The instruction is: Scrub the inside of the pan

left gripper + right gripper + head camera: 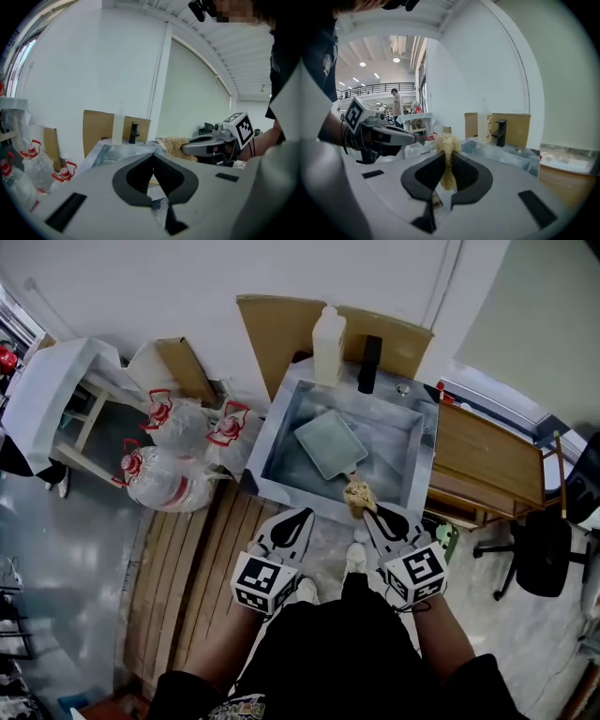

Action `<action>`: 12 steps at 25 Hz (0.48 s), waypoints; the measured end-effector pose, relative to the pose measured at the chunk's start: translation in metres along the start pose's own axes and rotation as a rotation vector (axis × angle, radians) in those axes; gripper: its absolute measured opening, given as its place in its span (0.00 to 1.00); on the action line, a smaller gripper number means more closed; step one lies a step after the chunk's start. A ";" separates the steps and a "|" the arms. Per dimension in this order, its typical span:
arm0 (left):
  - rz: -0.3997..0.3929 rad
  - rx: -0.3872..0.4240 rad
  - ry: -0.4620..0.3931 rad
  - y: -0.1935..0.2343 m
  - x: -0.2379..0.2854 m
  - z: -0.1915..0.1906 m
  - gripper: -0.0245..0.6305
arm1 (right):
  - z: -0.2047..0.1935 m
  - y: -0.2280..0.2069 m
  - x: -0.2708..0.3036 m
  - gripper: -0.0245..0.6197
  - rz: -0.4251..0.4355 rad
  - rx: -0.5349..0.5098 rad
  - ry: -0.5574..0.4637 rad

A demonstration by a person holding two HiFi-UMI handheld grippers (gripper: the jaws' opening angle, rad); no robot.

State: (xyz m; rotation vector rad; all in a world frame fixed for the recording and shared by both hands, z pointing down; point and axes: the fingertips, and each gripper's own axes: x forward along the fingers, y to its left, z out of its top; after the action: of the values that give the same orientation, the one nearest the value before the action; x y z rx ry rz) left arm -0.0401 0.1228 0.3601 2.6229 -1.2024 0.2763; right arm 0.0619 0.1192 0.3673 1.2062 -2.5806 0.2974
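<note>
A square pale grey-green pan lies tilted inside the steel sink, its handle pointing toward the near right rim. My right gripper hovers at the sink's near edge, shut on a tan fibrous scrubber. In the right gripper view the scrubber is pinched between the jaws of my right gripper and sticks up past them. My left gripper is beside it at the near rim, shut and empty. In the left gripper view the jaws of my left gripper meet with nothing between them.
A white bottle and a black faucet stand at the sink's back, in front of cardboard. Water jugs lie on the floor to the left. A wooden table and an office chair are to the right.
</note>
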 end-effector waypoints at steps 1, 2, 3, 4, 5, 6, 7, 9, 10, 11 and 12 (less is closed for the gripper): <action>-0.006 0.003 -0.004 -0.002 -0.003 0.001 0.05 | 0.001 0.003 -0.004 0.12 -0.011 -0.001 -0.004; -0.011 0.006 -0.008 -0.004 -0.006 0.001 0.05 | 0.002 0.007 -0.007 0.11 -0.021 -0.001 -0.008; -0.015 0.008 -0.012 -0.006 -0.009 0.002 0.05 | 0.003 0.010 -0.011 0.11 -0.030 -0.001 -0.012; -0.019 0.010 -0.016 -0.008 -0.011 0.004 0.05 | 0.004 0.012 -0.015 0.11 -0.039 0.000 -0.016; -0.023 0.012 -0.020 -0.009 -0.013 0.005 0.05 | 0.004 0.014 -0.019 0.11 -0.047 0.001 -0.020; -0.028 0.013 -0.024 -0.010 -0.014 0.007 0.05 | 0.005 0.016 -0.021 0.11 -0.055 0.002 -0.024; -0.032 0.015 -0.028 -0.010 -0.014 0.009 0.05 | 0.006 0.017 -0.023 0.11 -0.062 0.002 -0.027; -0.039 0.018 -0.034 -0.011 -0.017 0.011 0.05 | 0.006 0.020 -0.026 0.11 -0.072 0.004 -0.034; -0.044 0.018 -0.034 -0.012 -0.019 0.010 0.05 | 0.006 0.023 -0.027 0.11 -0.076 0.005 -0.036; -0.049 0.017 -0.032 -0.012 -0.021 0.010 0.05 | 0.006 0.025 -0.029 0.11 -0.079 0.006 -0.037; -0.055 0.016 -0.030 -0.013 -0.022 0.009 0.05 | 0.006 0.028 -0.030 0.11 -0.082 0.006 -0.037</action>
State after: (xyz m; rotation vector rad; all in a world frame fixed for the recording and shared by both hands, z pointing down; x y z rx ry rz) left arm -0.0438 0.1444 0.3437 2.6781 -1.1404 0.2391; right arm 0.0576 0.1563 0.3504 1.3274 -2.5549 0.2681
